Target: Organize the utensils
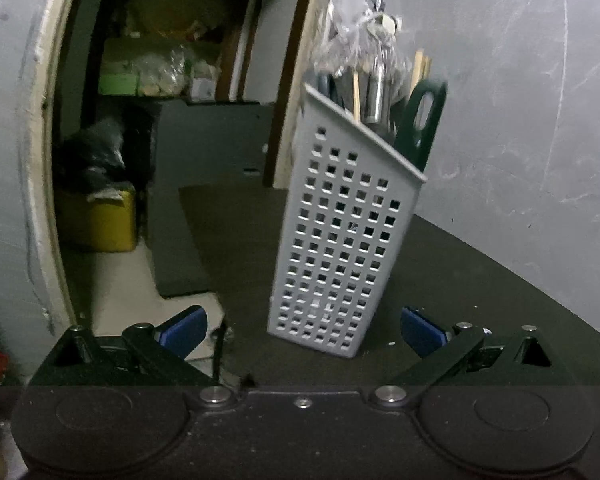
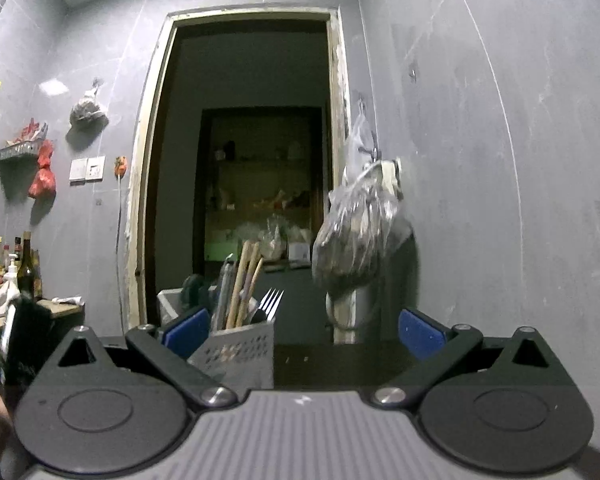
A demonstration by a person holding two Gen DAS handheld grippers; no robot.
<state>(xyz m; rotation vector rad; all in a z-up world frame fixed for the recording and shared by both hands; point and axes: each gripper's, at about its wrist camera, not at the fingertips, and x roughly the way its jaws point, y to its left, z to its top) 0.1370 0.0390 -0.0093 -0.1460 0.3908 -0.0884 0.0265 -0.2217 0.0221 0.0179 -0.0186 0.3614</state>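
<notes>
We hold the left gripper (image 1: pixel 304 326) wide and empty just short of the grey perforated utensil holder (image 1: pixel 342 240), which stands on the dark counter (image 1: pixel 480 280) close to the grey wall (image 1: pixel 520 100), with the counter's edge dropping away to its left. Our right gripper (image 2: pixel 304 330) also gapes, nothing between its blue pads. The holder carries wooden sticks (image 2: pixel 246 280), a fork (image 2: pixel 272 302) and a dark green handle (image 1: pixel 422 120).

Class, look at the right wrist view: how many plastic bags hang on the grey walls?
3. A clear bag left of the doorway, a red bag below it further left, and a clear bag right of the doorway. Others may be hidden.
</notes>
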